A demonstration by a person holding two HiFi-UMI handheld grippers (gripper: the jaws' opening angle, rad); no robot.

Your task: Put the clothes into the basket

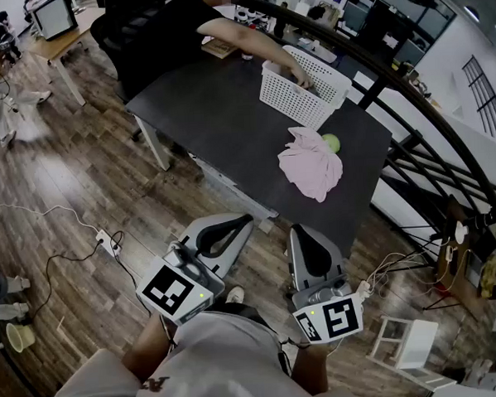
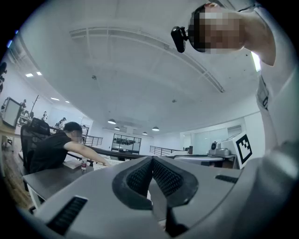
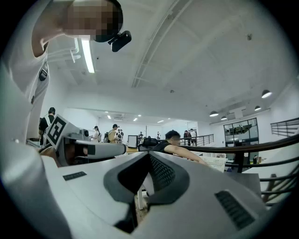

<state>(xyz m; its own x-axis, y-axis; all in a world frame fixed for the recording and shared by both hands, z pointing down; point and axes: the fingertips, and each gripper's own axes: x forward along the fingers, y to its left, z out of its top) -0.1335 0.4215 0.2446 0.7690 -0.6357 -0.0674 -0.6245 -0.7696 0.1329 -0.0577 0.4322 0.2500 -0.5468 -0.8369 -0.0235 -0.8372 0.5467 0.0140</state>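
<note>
1. Head view: I hold my left gripper [image 1: 247, 219] and right gripper [image 1: 304, 232] level, short of the near edge of the dark table [image 1: 219, 129]. Each has its jaws pressed together on nothing. The pink garment [image 1: 311, 167] lies crumpled on the table ahead of both tips and well apart from them, closer to the line of my right gripper. A green round thing [image 1: 331, 143] touches its far edge. The white basket [image 1: 296, 95] stands beyond the garment, and another person's hand [image 1: 302, 81] rests at its rim.

2. Left gripper view: my left gripper [image 2: 152, 159] shows its ribbed pads meeting at the tip with nothing between them. The basket [image 2: 108, 163] peeks over the jaws, far ahead. I cannot see the garment from here.

3. Right gripper view: my right gripper [image 3: 149, 155] is likewise closed and empty. The basket [image 3: 216, 162] sits ahead and to the right of the tip, and the garment is hidden below the jaws.

4. My judgement: the garment looks light, soft and limp, so it should sag and trail when lifted. I would pinch a raised fold near its bunched middle, away from the green thing, which might roll or get dragged along.
</note>
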